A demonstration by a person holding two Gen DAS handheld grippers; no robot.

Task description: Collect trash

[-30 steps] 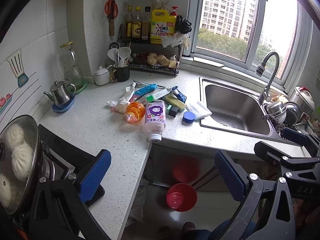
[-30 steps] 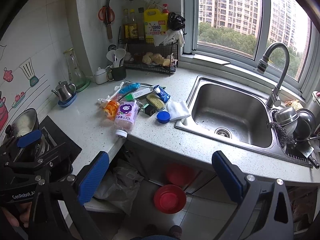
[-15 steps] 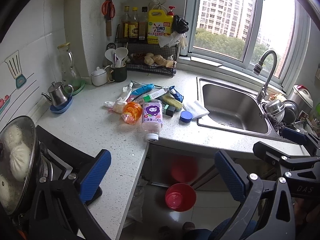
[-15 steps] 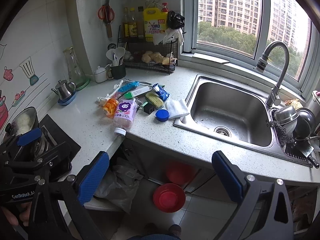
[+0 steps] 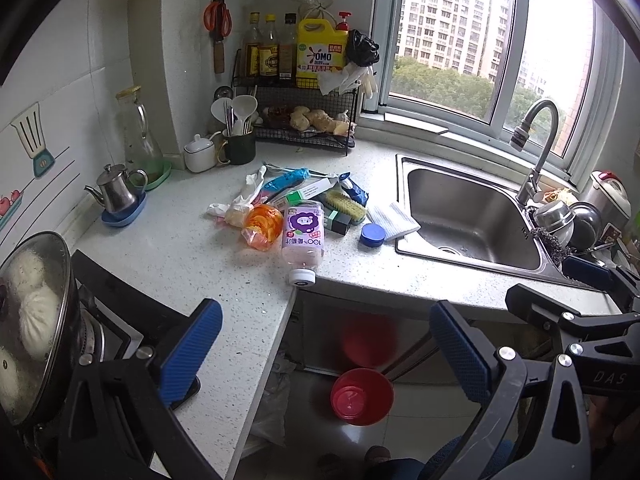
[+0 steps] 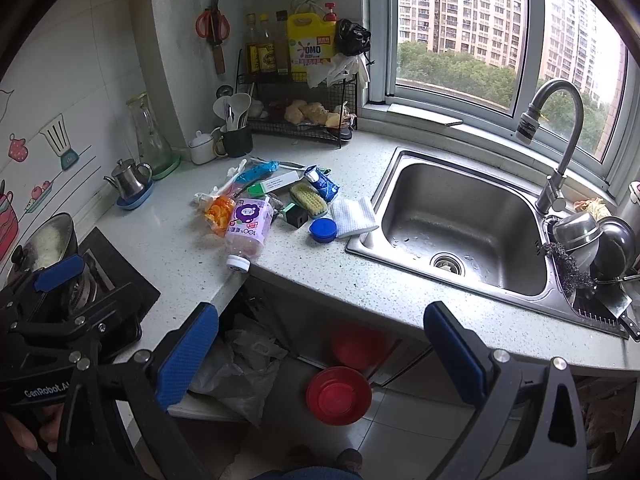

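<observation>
A heap of trash lies on the counter left of the sink: a lying plastic bottle with a purple label (image 5: 303, 236) (image 6: 246, 228), an orange wrapper (image 5: 264, 220) (image 6: 218, 210), a blue lid (image 5: 372, 234) (image 6: 322, 230), a scrub brush (image 5: 346, 204), blue packets and a white cloth (image 6: 354, 216). My left gripper (image 5: 326, 344) hangs open in front of the counter edge, well short of the heap. My right gripper (image 6: 322, 350) is open too, level with it, nothing between its fingers. A red bin (image 5: 360, 396) (image 6: 338, 394) stands on the floor below.
The steel sink (image 6: 460, 216) and tap (image 6: 556, 136) are to the right, with bowls (image 6: 592, 236) beside them. A stove with a lidded pot (image 5: 28, 320) sits at the left. A kettle (image 5: 118, 194), utensil cup and bottle rack (image 5: 304, 120) line the back wall. A plastic bag (image 6: 240, 368) hangs under the counter.
Both views have drifted only slightly, with the heap sliding a little left in the frame. Both grippers stay open and nothing on the counter has moved.
</observation>
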